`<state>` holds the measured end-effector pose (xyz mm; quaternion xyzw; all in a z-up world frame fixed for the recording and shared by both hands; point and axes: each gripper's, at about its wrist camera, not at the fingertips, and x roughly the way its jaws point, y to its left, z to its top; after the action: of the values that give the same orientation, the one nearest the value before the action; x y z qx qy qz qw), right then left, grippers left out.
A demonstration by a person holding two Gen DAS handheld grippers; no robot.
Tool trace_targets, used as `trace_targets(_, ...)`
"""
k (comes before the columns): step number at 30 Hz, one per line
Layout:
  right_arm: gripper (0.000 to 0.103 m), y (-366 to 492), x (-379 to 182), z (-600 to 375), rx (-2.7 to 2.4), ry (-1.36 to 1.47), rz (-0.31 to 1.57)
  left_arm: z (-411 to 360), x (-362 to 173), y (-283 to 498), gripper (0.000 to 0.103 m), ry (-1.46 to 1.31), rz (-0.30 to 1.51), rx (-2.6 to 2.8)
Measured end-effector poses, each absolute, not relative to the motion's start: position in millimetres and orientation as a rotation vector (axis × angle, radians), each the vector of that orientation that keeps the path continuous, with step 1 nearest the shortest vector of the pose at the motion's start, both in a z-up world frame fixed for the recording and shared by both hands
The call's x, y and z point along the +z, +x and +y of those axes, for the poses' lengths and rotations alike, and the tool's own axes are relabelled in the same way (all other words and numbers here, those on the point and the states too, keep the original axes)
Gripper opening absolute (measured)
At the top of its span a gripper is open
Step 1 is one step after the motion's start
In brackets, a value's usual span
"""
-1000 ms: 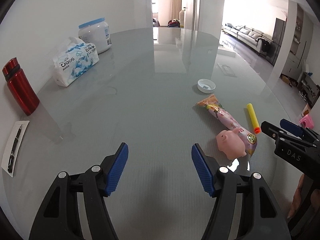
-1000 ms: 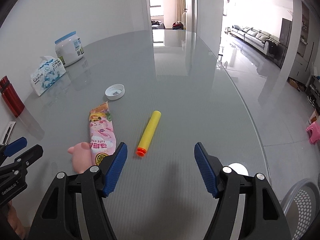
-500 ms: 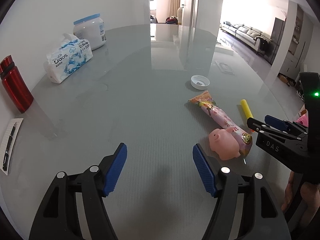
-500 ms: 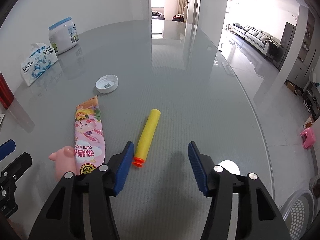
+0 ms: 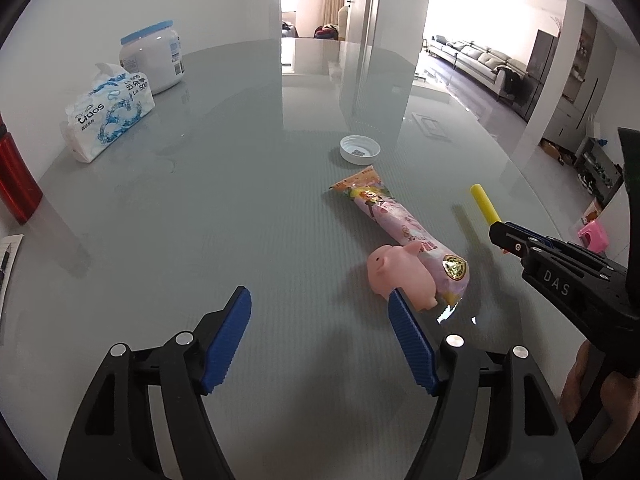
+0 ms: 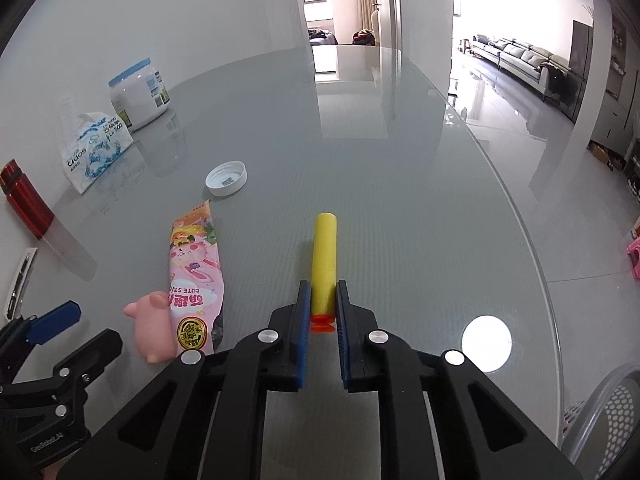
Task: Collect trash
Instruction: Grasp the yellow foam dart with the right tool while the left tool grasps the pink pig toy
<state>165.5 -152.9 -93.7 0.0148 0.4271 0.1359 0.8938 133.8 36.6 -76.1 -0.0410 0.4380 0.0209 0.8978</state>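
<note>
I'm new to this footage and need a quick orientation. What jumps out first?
The right gripper has its fingers closed around the orange-tipped end of a yellow foam dart on the glass table. Left of it, a pink snack wrapper lies touching a pink toy pig.

The red bottle (image 5: pixel 14 184) gets chopped by the left edge, and the right claw (image 5: pixel 505 238) hides the foam dart's (image 5: pixel 485 204) tip.

Yellow foam dart (image 6: pixel 325 256) with orange tip, pink cartoon-printed wrapper (image 6: pixel 195 280), pink pig toy (image 5: pixel 402 276), white cap (image 6: pixel 226 178), grey table (image 6: pixel 400 200).
</note>
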Motion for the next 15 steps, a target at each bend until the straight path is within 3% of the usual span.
trace_targets(15, 0.012, 132, -91, -193, 0.260, 0.111, 0.862, 8, -91, 159, 0.070, -0.100, 0.942, 0.041)
